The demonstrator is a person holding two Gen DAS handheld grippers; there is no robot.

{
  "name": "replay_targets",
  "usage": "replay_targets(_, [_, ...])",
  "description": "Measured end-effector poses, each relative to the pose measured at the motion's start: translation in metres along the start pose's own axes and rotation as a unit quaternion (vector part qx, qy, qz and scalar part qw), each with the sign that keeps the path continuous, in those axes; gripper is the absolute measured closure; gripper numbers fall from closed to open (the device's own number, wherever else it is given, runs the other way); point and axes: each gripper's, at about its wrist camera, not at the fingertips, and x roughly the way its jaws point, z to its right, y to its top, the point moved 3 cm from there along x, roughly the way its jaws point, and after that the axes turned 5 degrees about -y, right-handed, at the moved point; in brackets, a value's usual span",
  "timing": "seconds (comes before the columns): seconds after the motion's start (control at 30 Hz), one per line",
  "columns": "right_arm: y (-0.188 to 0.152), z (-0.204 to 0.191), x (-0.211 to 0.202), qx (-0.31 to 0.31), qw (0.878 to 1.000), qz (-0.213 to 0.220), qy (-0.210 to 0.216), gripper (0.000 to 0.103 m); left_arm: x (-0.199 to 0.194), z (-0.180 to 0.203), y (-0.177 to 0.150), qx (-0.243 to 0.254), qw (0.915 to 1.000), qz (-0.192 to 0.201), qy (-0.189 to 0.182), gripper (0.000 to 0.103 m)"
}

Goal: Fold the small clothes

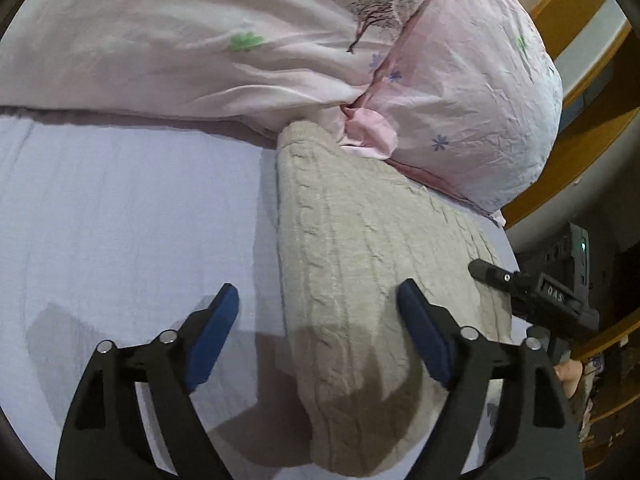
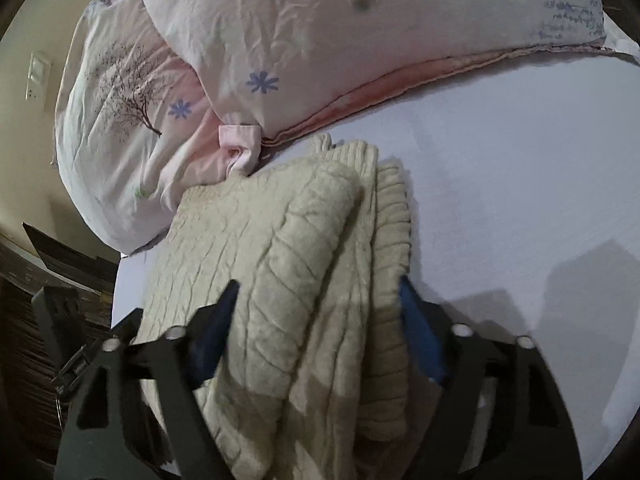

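A beige cable-knit sweater lies folded on the pale lilac bed sheet, its far end touching the pink bedding. My left gripper is open and empty just above the sweater's left edge; its right finger is over the knit, its left finger over the sheet. The right gripper shows at the sweater's right edge in the left wrist view. In the right wrist view the folded sweater fills the space between the wide-open jaws of my right gripper. The blue pads stand on either side of the layers without pinching.
A pink floral duvet and a pillow are piled at the head of the bed. A wooden bed frame runs on the right. The bed's edge and dark floor lie at the left in the right wrist view.
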Motion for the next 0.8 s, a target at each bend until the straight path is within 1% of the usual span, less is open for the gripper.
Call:
replay_targets(0.07, [-0.002, 0.002, 0.0, 0.005, 1.0, 0.003, 0.006, 0.031, 0.003, -0.003, 0.001, -0.016, 0.9998, 0.002, -0.008, 0.018])
replay_targets(0.13, [-0.003, 0.001, 0.0, 0.005, 1.0, 0.008, 0.001, 0.031, 0.008, 0.0, 0.002, -0.025, 0.9995, 0.0, -0.018, 0.018])
replay_targets(0.17, [-0.004, -0.001, 0.0, 0.001, 1.0, 0.01, -0.004, 0.035, 0.014, 0.001, 0.003, -0.03, 0.999, -0.007, -0.031, 0.018])
replay_targets(0.2, [-0.005, -0.001, -0.001, -0.007, 1.0, 0.014, -0.004, 0.054, 0.02, 0.001, 0.003, -0.037, 0.9982, -0.013, -0.044, 0.019])
replay_targets(0.23, [-0.009, -0.002, 0.001, -0.002, 1.0, 0.011, 0.013, 0.061, 0.022, 0.002, 0.004, -0.036, 0.9977, -0.011, -0.057, 0.025])
replay_targets(0.27, [-0.01, -0.004, 0.0, 0.002, 1.0, 0.015, 0.021, 0.064, 0.028, 0.004, 0.003, -0.034, 0.9964, -0.03, -0.072, 0.036])
replay_targets(0.3, [-0.011, -0.007, -0.002, 0.0, 0.999, 0.021, 0.025, 0.067, 0.024, 0.004, 0.003, -0.031, 0.9965, -0.026, -0.073, 0.048])
replay_targets(0.33, [-0.013, -0.012, -0.008, -0.004, 0.999, 0.028, 0.033, 0.068, 0.014, 0.005, 0.002, -0.018, 0.996, -0.021, -0.085, 0.055])
replay_targets(0.37, [-0.013, -0.018, -0.012, -0.008, 0.998, 0.031, 0.047, 0.069, 0.004, 0.006, 0.002, -0.011, 0.9953, -0.017, -0.094, 0.064])
replay_targets(0.4, [-0.014, -0.024, -0.016, -0.012, 0.997, 0.032, 0.063, 0.069, -0.011, 0.005, 0.0, -0.002, 0.9943, -0.014, -0.106, 0.066])
replay_targets(0.43, [-0.017, -0.037, -0.019, -0.023, 0.996, 0.031, 0.086, 0.07, -0.024, 0.005, -0.002, 0.008, 0.9943, -0.008, -0.106, 0.066])
replay_targets(0.5, [-0.023, -0.06, -0.016, -0.05, 0.993, 0.025, 0.108, 0.068, -0.064, 0.0, -0.012, 0.05, 0.9957, 0.028, -0.073, 0.065])
replay_targets(0.53, [-0.027, -0.072, -0.011, -0.069, 0.991, 0.022, 0.109, 0.063, -0.074, -0.004, -0.014, 0.062, 0.9958, 0.038, -0.055, 0.064])
replay_targets(0.57, [-0.03, -0.084, -0.001, -0.094, 0.992, 0.018, 0.083, 0.06, -0.084, -0.014, -0.016, 0.076, 0.9958, 0.046, -0.021, 0.06])
replay_targets(0.6, [-0.032, -0.09, 0.005, -0.113, 0.992, 0.019, 0.045, 0.055, -0.089, -0.025, -0.018, 0.078, 0.9957, 0.048, 0.008, 0.057])
replay_targets(0.63, [-0.033, -0.094, 0.008, -0.125, 0.992, 0.033, 0.005, 0.052, -0.091, -0.038, -0.02, 0.07, 0.9959, 0.044, 0.037, 0.055])
replay_targets(0.67, [-0.034, -0.096, 0.002, -0.13, 0.989, 0.068, -0.033, 0.05, -0.093, -0.047, -0.023, 0.059, 0.9961, 0.045, 0.048, 0.054])
replay_targets(0.7, [-0.037, -0.097, -0.005, -0.128, 0.988, 0.083, -0.024, 0.049, -0.102, -0.055, -0.025, 0.05, 0.9956, 0.058, 0.054, 0.054])
replay_targets(0.73, [-0.043, -0.1, -0.016, -0.123, 0.988, 0.097, 0.01, 0.049, -0.11, -0.058, -0.027, 0.049, 0.9947, 0.069, 0.059, 0.053])
replay_targets(0.77, [-0.047, -0.102, -0.021, -0.126, 0.987, 0.098, 0.026, 0.049, -0.116, -0.059, -0.028, 0.05, 0.9939, 0.076, 0.062, 0.049])
replay_targets(0.8, [-0.053, -0.108, -0.021, -0.141, 0.985, 0.093, 0.028, 0.049, -0.124, -0.06, -0.028, 0.051, 0.9926, 0.087, 0.067, 0.044])
